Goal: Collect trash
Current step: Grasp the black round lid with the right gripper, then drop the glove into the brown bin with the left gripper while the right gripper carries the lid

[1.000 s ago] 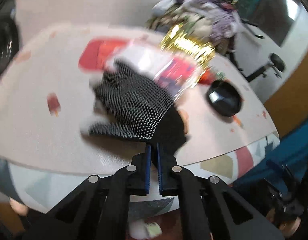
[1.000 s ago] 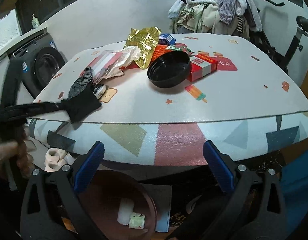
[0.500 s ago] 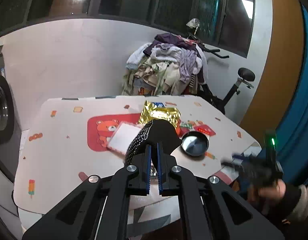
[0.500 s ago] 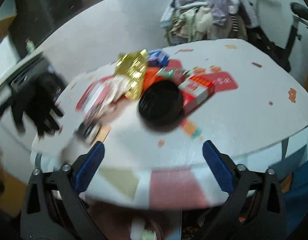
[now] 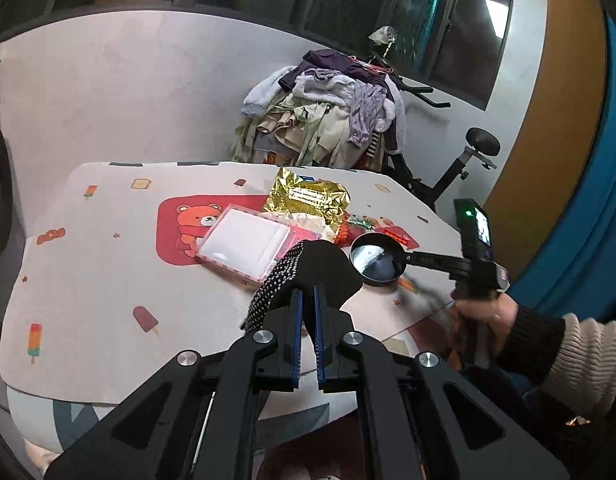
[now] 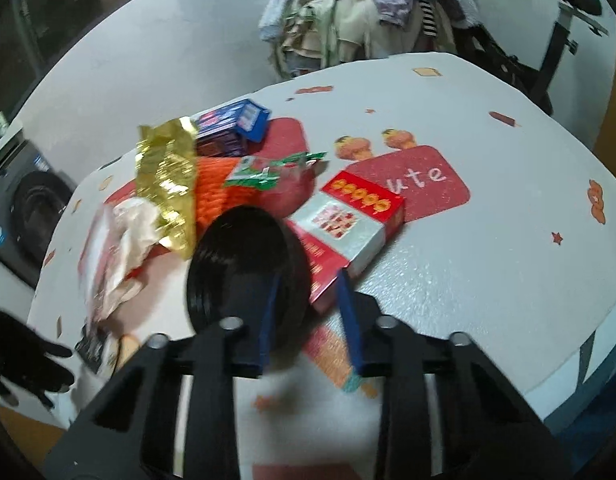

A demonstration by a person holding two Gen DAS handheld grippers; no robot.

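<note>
Left wrist view showed the left gripper point(image 5: 307, 300) with its jaws drawn nearly together and clamped on a black dotted glove point(image 5: 304, 268), which was held clear above the table point(image 5: 88, 280); the remaining trash lay on the far half of the table, namely a gold foil bag point(image 5: 308, 200), a pink-edged packet point(image 5: 246, 242) and a black bowl point(image 5: 377, 258). Right wrist view showed the right gripper point(image 6: 308, 312) partly open, its fingers straddling the near rim of the black bowl point(image 6: 236, 256), one finger inside the rim and one outside; whether the pads had contact could not be told, the frame being blurred. A red and silver box point(image 6: 347, 224) lay touching the bowl on its right; a blue box point(image 6: 232, 124) and a green-and-red wrapper point(image 6: 272, 168) lay beyond. Judgement: the step in hand was a double collection, the glove already lifted and the bowl about to be taken; much trash remained, so the task stood at an early stage. The next move would call for closing on the bowl's thin rim squarely, since a smooth rim may slip or tip; the adjoining box should not be dragged along.
</note>
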